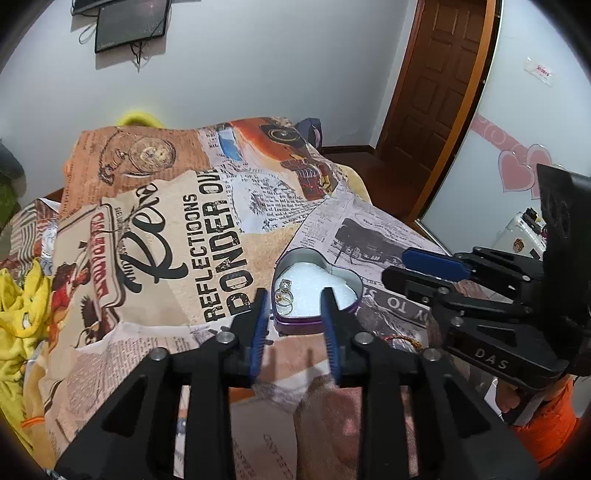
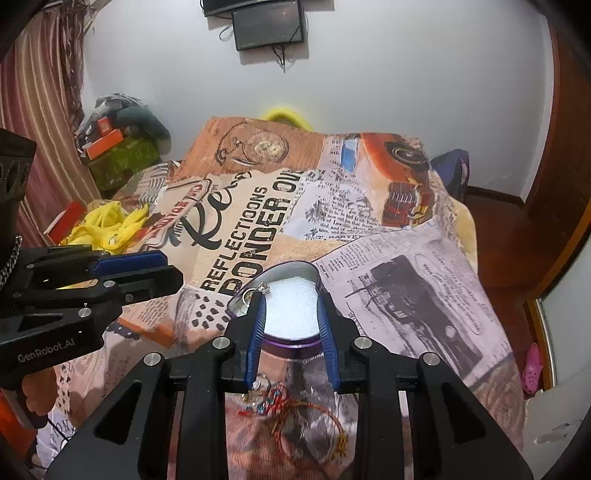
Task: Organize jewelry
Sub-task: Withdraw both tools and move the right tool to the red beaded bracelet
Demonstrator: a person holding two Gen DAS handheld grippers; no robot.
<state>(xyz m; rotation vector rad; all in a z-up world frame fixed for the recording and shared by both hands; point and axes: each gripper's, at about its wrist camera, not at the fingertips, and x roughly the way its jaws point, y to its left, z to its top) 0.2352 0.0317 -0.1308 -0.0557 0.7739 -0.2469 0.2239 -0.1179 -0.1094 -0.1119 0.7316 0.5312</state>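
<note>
A purple heart-shaped tin (image 1: 354, 282) with a white foam lining sits on the printed blanket; in the right wrist view the tin (image 2: 295, 341) lies just past my fingers. Rings (image 1: 284, 293) lie at its left side, and they also show in the right wrist view (image 2: 255, 291). A red string bracelet with beads (image 2: 295, 417) lies on the blanket beneath my right gripper. My left gripper (image 1: 295, 299) is open and empty, hovering just before the tin. My right gripper (image 2: 290, 299) is open and empty over the tin's near edge. Each gripper shows in the other's view.
The collage-print blanket (image 1: 184, 229) covers the bed. Yellow cloth (image 2: 107, 225) lies at the left. Boxes and clutter (image 2: 118, 147) stand at the far left corner. A wooden door (image 1: 436, 74) and a wall screen (image 2: 269, 24) are behind.
</note>
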